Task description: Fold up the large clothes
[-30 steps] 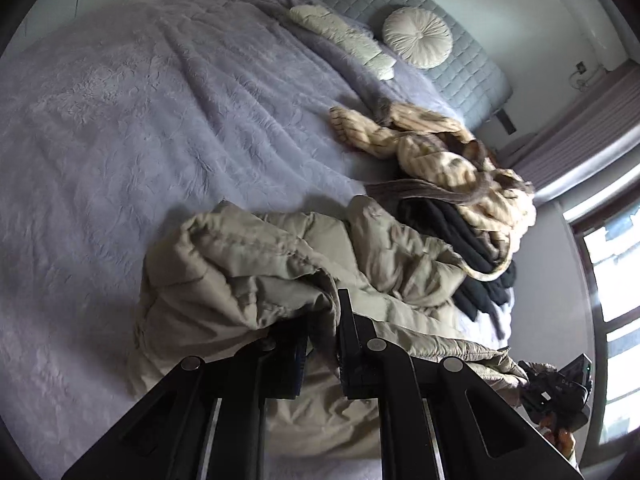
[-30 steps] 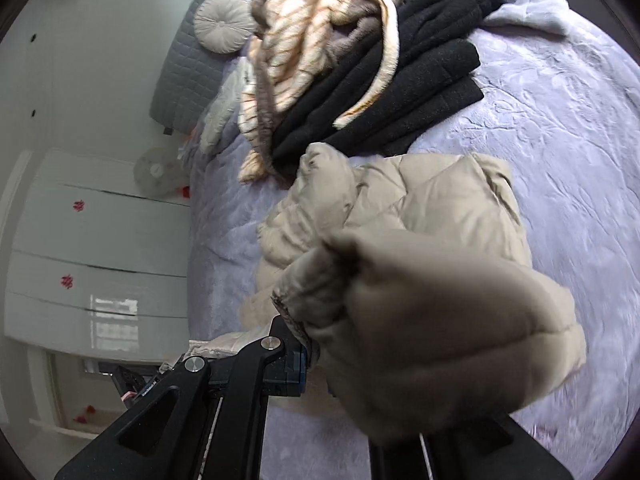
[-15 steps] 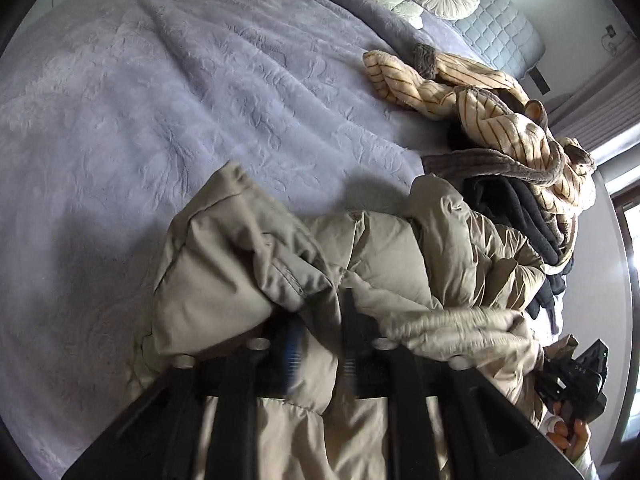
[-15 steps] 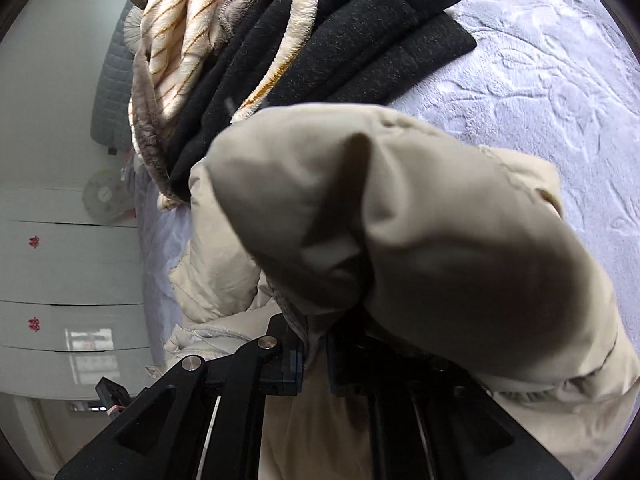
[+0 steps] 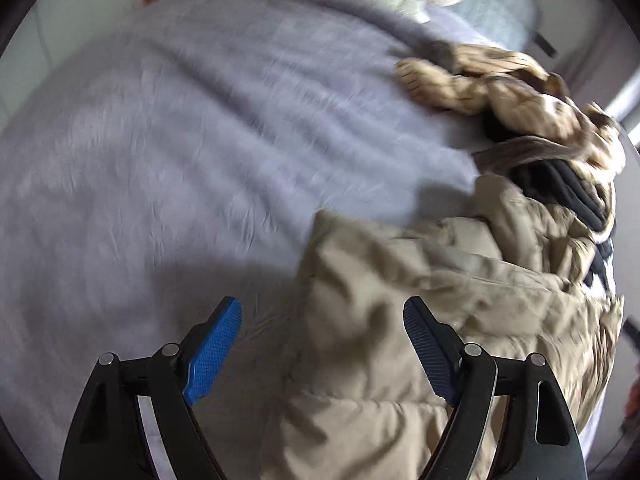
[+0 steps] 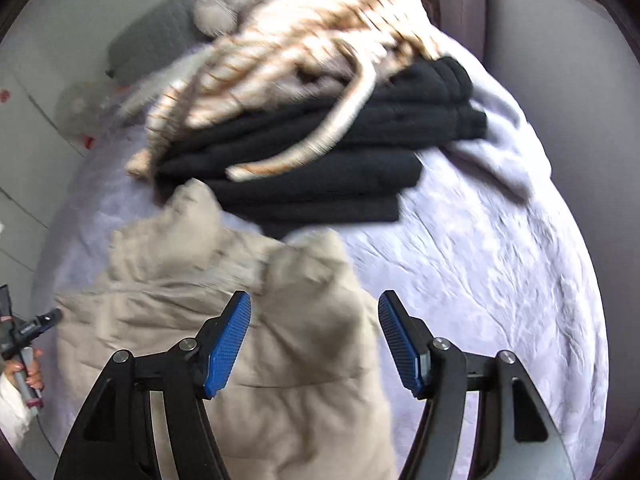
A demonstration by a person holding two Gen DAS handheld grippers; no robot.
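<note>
The left claw (image 5: 322, 342) is spread wide with nothing between its blue pads (image 5: 214, 350). Under its right finger and reaching ahead to the right lies the beige puffer jacket (image 5: 420, 300), crumpled on the lavender bedspread (image 5: 160, 152); bare bedspread lies under the left finger. The right claw (image 6: 314, 338) is likewise released, its fingers wide apart above a bunched part of the same jacket (image 6: 224, 320), which fills the space between them and spreads to the left.

Just beyond the jacket, ahead of the right claw, sits a stack of folded black clothes (image 6: 332, 172), with a cream striped garment (image 6: 304, 56) heaped on top and trailing over its front. Bare bedspread (image 6: 500, 280) stretches to the right of that claw. Farther off, a round pale cushion (image 6: 224, 6) leans on the grey quilted headboard (image 6: 160, 32), though blur softens both. At the far left stands a pale wall, possibly wardrobe doors (image 6: 24, 152).
</note>
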